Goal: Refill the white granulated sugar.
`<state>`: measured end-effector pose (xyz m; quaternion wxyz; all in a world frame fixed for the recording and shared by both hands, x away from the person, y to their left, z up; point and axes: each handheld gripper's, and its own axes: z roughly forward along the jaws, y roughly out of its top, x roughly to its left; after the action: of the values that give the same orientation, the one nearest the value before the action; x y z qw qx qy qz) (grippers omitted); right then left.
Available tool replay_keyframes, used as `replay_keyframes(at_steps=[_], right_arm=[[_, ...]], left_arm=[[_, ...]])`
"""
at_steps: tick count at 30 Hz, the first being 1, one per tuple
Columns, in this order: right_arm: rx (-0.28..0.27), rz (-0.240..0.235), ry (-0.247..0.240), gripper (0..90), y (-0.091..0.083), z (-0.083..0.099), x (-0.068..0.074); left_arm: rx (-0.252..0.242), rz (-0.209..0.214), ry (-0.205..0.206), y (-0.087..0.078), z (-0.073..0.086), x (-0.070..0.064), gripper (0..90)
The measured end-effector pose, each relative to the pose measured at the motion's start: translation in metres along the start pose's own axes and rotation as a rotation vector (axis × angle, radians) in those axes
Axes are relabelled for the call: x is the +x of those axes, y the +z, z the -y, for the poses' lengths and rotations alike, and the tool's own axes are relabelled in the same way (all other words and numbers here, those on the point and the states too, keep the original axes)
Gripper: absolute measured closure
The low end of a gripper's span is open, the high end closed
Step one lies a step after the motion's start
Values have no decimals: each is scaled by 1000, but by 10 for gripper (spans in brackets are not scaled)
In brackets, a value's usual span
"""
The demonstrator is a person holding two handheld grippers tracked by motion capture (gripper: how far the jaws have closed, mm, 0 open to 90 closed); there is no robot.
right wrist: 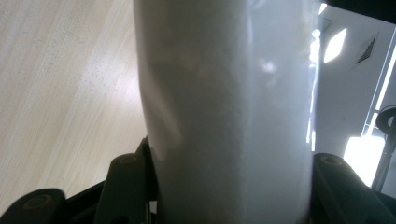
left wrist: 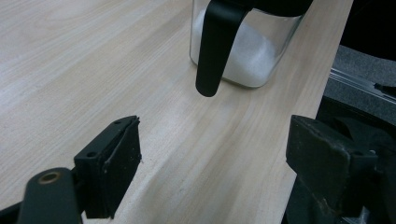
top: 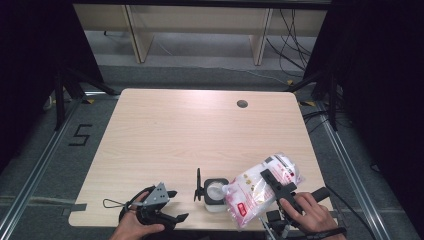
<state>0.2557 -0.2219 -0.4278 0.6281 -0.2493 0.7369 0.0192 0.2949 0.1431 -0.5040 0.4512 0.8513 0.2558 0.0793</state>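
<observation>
White granules fill bag (top: 262,187) clamped in right claw (top: 274,186), jaws pinching its sides. Bag tilted, long axis running down-left from claw, spout corner over open jar (top: 216,192) just left of it. Left claw (top: 172,205) spread wide, holding nothing, left of jar on counter (top: 200,130). Right claw nearer.

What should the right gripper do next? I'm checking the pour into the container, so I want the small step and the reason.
Probably tip the bag a little further. The right gripper is clamped around it, its corner sits over the open container, and the container holds only a low heap of white grains. The left gripper waits open on the table nearby.
</observation>
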Motion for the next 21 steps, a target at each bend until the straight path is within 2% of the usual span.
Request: replay_keyframes(at_steps=[1,2,3,4,5,6,7,9,13,15,16,17,19,21], right_arm=[[-1,1,0,517,0,0,0],[-8,9,-23,517,1,1,-1],[-3,7,-7,517,1,0,0],[-5,8,-27,517,1,0,-1],[-4,11,-3,517,0,0,0],[3,0,-4,517,0,0,0],[1,7,-17,517,1,0,-1],[3,12,-8,517,0,0,0],[3,14,-22,517,1,-1,1],[4,11,-31,517,0,-2,1],[7,-3,-39,517,0,-3,0],[11,4,-17,517,0,-3,2],[5,12,-26,517,1,-3,1],[-2,12,-33,517,1,-3,1]], left_arm=[[-2,-2,-2,0,0,0,175],[-2,-3,-1,0,0,0,175],[-2,-3,0,0,0,0,175],[11,-3,12,-1,0,1,175],[4,-1,4,0,0,0,175],[-2,-2,-2,0,0,0,175],[-2,-3,-1,0,0,0,175],[6,-3,7,0,0,0,175],[-1,-3,1,0,0,0,175],[5,-2,6,0,0,0,175],[-7,-1,-2,1,0,0,175],[-2,-3,-1,0,0,0,175],[8,-3,10,0,0,0,175],[0,0,-1,0,0,0,175]])
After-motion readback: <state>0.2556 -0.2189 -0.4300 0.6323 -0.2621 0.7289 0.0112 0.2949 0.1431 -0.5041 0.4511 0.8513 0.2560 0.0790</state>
